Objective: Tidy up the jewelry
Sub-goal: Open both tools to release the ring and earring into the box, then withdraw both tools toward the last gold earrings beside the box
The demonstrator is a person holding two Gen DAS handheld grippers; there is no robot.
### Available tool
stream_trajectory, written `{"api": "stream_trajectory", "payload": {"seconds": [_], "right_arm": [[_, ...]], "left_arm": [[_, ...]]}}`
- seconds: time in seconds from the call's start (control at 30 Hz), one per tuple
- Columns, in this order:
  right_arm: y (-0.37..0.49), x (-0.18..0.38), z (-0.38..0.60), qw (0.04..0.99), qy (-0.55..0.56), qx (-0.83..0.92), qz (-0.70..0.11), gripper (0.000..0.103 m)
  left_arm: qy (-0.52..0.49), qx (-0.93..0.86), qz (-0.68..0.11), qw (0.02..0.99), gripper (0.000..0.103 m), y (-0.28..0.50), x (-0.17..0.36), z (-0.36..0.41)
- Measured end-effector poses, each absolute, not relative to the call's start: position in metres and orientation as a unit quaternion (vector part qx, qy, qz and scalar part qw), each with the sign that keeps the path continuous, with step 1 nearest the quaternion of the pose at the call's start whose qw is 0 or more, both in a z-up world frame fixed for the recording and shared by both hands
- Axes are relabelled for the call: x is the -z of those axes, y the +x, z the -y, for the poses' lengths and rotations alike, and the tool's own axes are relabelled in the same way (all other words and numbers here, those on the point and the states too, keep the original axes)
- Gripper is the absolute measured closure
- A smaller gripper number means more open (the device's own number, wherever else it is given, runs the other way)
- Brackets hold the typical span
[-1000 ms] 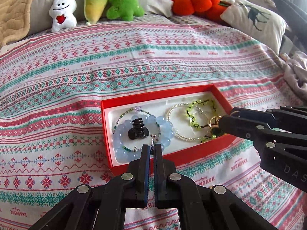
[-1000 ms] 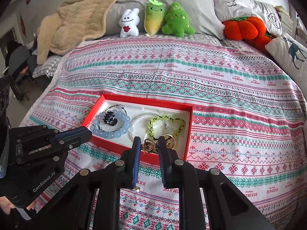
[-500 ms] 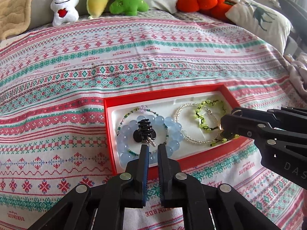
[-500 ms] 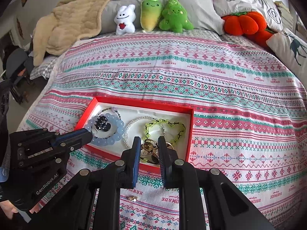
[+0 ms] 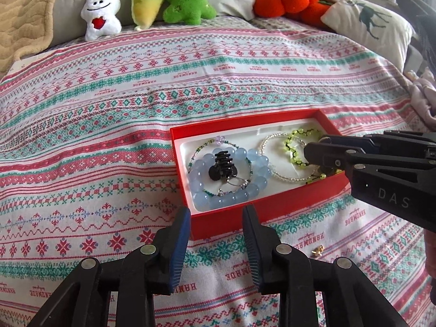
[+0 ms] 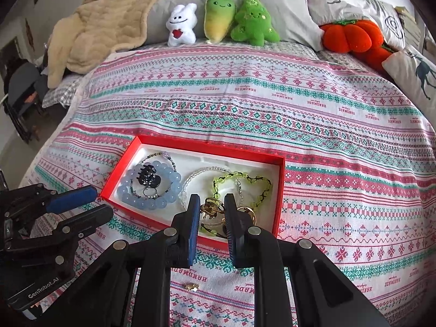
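The left gripper (image 5: 215, 215) hovers at the near left corner of the shallow red cardboard jewelry box (image 5: 272, 209), above the bedspread and outside the box wall. Its jaws have just been opening; they stand released with nothing between them. In the right wrist view the same gripper (image 6: 94, 204) sits just left of the box's near left corner, apart from the wall.

The box lies on the patterned pink, teal and white bedspread (image 5: 109, 125) with its long walls running left to right. Open bedspread extends far, left and right of the box. Near the box a small gold-coloured earring (image 5: 317, 251) lies alone on the bedspread, between the two grippers.

Box contents, left to right:
- pale blue round-bead bracelet (image 5: 200, 173) at the left end, close to the left and near walls;
- black plastic claw hair clip (image 5: 222, 164) resting inside the blue ring;
- thin silver hoop pieces (image 5: 235, 184) on the near side of the clip;
- clear seed-bead bracelet (image 5: 275, 174) at the middle;
- yellow-green beaded heart-shaped bracelet (image 6: 245, 175) toward the right wall.

The right gripper (image 6: 208, 201) reaches over the near wall at the right end. Its jaws stand a narrow gap apart around a cluster of gold-coloured rings (image 6: 211, 207); whether they press on it cannot be told.
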State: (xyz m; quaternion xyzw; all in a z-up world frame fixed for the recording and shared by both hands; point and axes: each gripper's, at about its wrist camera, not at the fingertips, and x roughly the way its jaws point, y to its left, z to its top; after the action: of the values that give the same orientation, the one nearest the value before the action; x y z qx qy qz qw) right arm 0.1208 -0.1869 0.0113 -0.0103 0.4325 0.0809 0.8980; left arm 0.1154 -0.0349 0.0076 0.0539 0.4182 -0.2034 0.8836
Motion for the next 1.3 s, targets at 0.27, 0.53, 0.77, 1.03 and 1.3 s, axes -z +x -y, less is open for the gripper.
{"api": "stream_trajectory", "payload": {"seconds": [0.27, 0.53, 0.77, 1.03, 1.3], "right_arm": [[0.12, -0.014, 0.194, 0.899, 0.008, -0.079, -0.432, 0.064], [0.106, -0.027, 0.204, 0.902, 0.02, -0.077, -0.425, 0.06], [0.087, -0.029, 0.218, 0.898, 0.029, -0.063, -0.434, 0.045], [0.062, -0.022, 0.222, 0.889, 0.017, -0.056, -0.454, 0.038], [0.038, -0.008, 0.219, 0.88, -0.004, -0.056, -0.472, 0.037]], "left_arm": [[0.055, 0.193, -0.429, 0.881, 0.049, 0.113, -0.005, 0.032], [0.054, 0.185, -0.43, 0.882, 0.033, 0.105, -0.009, 0.03], [0.063, 0.17, -0.443, 0.878, 0.02, 0.094, -0.003, 0.024], [0.071, 0.146, -0.466, 0.869, 0.014, 0.079, 0.01, 0.015], [0.079, 0.147, -0.478, 0.862, 0.013, 0.062, 0.02, 0.008]]}}
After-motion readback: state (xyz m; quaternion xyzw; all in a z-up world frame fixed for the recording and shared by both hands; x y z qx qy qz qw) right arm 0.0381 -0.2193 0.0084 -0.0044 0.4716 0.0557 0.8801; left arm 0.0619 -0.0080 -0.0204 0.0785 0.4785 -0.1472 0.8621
